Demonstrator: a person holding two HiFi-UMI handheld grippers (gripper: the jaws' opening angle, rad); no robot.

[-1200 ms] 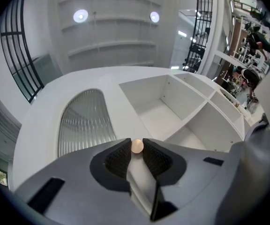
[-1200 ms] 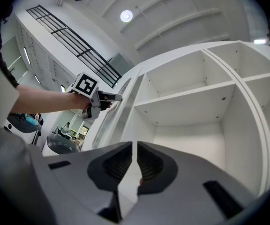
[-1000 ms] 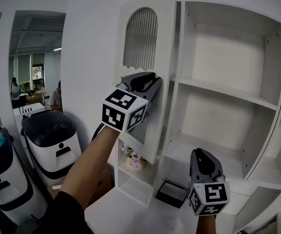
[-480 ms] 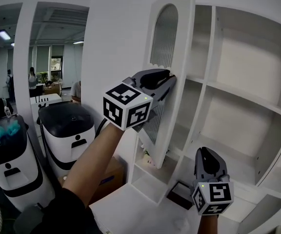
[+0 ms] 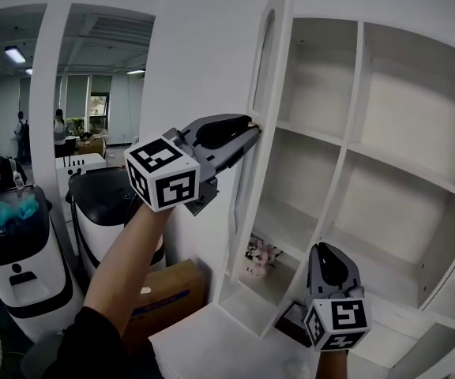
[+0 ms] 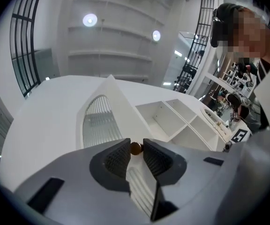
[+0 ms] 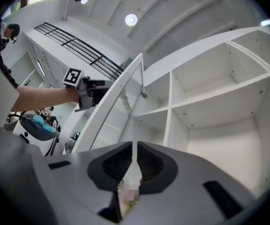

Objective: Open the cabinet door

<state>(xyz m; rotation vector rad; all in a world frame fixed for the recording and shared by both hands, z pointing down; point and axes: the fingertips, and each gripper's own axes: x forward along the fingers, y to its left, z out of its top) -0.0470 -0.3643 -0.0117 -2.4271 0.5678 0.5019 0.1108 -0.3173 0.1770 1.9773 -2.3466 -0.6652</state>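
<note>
The white cabinet door (image 5: 264, 85), with an arched ribbed pane, stands swung out and shows almost edge-on in the head view. My left gripper (image 5: 251, 129) is at its free edge, at mid height. In the left gripper view the door (image 6: 100, 121) lies ahead, and my left gripper (image 6: 135, 150) is shut on its small brass knob (image 6: 135, 147). My right gripper (image 5: 323, 250) hangs low in front of the lower shelves, its jaws together with nothing between them. The right gripper view shows my right gripper (image 7: 135, 150), the door (image 7: 118, 109) from its inner side and the left gripper (image 7: 96, 93) behind it.
Open white shelf compartments (image 5: 385, 204) fill the right. A small bunch of flowers (image 5: 261, 253) sits on a low shelf and a dark flat thing (image 5: 289, 322) lies lower. Two white-and-black machines (image 5: 101, 212) and a cardboard box (image 5: 168, 294) stand left. People stand far back.
The door has swung further out to the left, from angled to nearly edge-on, with my left gripper moving left on the knob. The right gripper stays low and has shifted only slightly.
</note>
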